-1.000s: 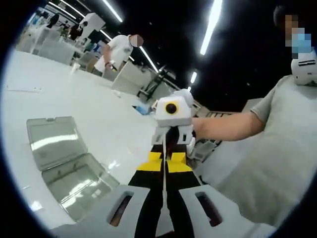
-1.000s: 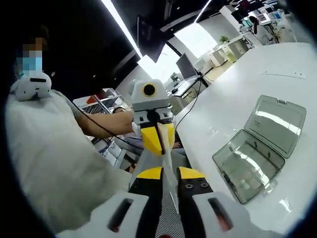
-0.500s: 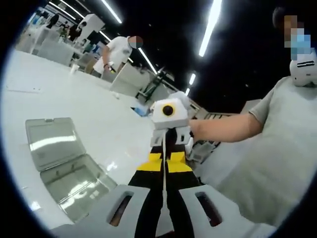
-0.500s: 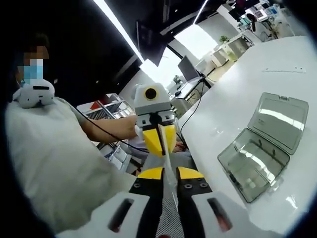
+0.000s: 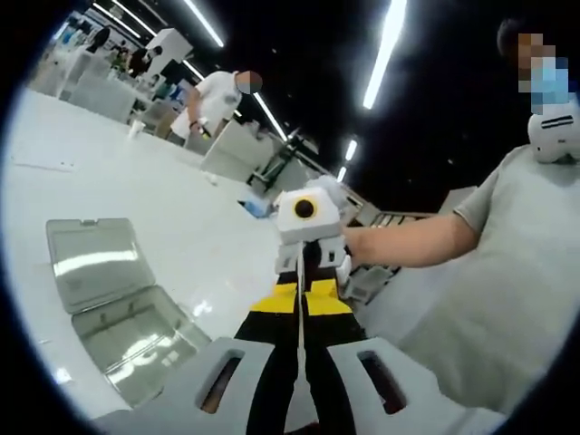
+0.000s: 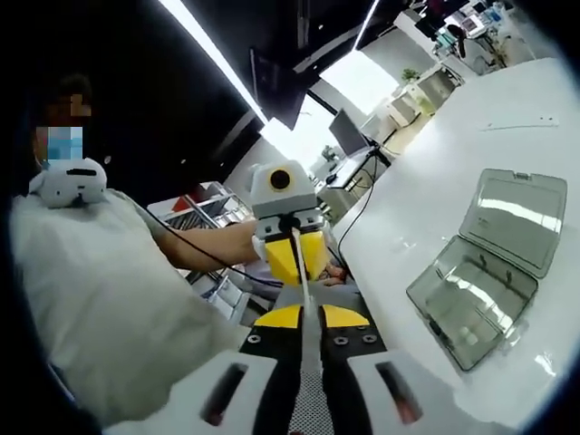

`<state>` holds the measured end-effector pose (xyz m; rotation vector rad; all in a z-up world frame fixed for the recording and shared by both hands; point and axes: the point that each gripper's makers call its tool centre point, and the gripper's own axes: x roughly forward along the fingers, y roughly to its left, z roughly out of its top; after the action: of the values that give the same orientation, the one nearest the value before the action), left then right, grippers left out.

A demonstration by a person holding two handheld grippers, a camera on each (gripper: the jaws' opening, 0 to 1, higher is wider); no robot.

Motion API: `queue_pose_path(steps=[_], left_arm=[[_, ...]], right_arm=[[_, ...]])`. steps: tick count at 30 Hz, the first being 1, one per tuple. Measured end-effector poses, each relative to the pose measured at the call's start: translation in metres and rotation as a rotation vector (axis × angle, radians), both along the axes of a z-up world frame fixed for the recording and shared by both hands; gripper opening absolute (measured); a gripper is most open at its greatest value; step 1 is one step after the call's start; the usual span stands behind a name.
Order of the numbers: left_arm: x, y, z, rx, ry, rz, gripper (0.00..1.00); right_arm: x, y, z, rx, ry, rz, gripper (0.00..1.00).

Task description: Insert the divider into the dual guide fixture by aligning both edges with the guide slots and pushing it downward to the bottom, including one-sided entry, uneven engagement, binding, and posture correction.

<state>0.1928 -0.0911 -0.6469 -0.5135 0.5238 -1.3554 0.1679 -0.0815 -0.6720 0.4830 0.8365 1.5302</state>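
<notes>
Left gripper view, going left to right: clear plastic hinged box with its lid flipped open [image 5: 122,299] is lying on the white glossy tabletop [image 5: 163,195], well apart from both tools. At centre the left gripper [image 5: 300,313] is clamping one end of a thin pale flat divider strip [image 5: 300,349], seen edge-on as a fine line between the black-and-yellow jaws, which are pressed together on it. Beyond it the right gripper [image 5: 311,263] is facing the camera and pinching the far end of the strip. On the right a person in a grey T-shirt [image 5: 489,281] is reaching an arm in behind that tool.

Right gripper view, same order: the person [image 6: 100,299] on the left, the left gripper [image 6: 292,258] at centre with its yellow jaws nipped on the divider [image 6: 306,313], the right gripper [image 6: 305,326] closed on the near end, the clear box [image 6: 485,267] on the right on the tabletop [image 6: 453,136].

Step, judging: divider is being carried in the air between both tools, insertion not begun. Guide slots inside the box can't be made out. Next move calls for bringing the strip over the box, levelling both ends so neither edge enters first, then pushing straight down.
</notes>
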Motion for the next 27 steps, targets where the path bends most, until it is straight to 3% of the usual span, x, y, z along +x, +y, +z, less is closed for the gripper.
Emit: queue_pose_path(steps=[8,12,17,19,27], left_arm=[[-0.0012,-0.0014,0.0024,-0.014,0.01,0.001,0.0],[-0.0007,-0.0002,0.0028,-0.016,0.02,0.007,0.0],[0.002,0.0019,-0.0015,-0.01,0.034,0.03,0.0],[0.0027,0.0033,-0.0034,-0.009,0.043,0.039,0.01],[0.0076,0.0077,-0.0071,-0.001,0.047,0.082,0.05]], right_arm=[[-0.0018,-0.0008,0.0043,0.018,0.056,-0.014,0.0],[-0.0011,-0.0003,0.0044,0.016,0.053,-0.018,0.0],[0.0001,0.0012,0.0017,-0.036,0.104,-0.028,0.0],[0.0007,0.0023,0.0001,-0.072,0.15,-0.036,0.0],[0.0024,0.0056,0.0009,-0.14,0.154,-0.046,0.0]])
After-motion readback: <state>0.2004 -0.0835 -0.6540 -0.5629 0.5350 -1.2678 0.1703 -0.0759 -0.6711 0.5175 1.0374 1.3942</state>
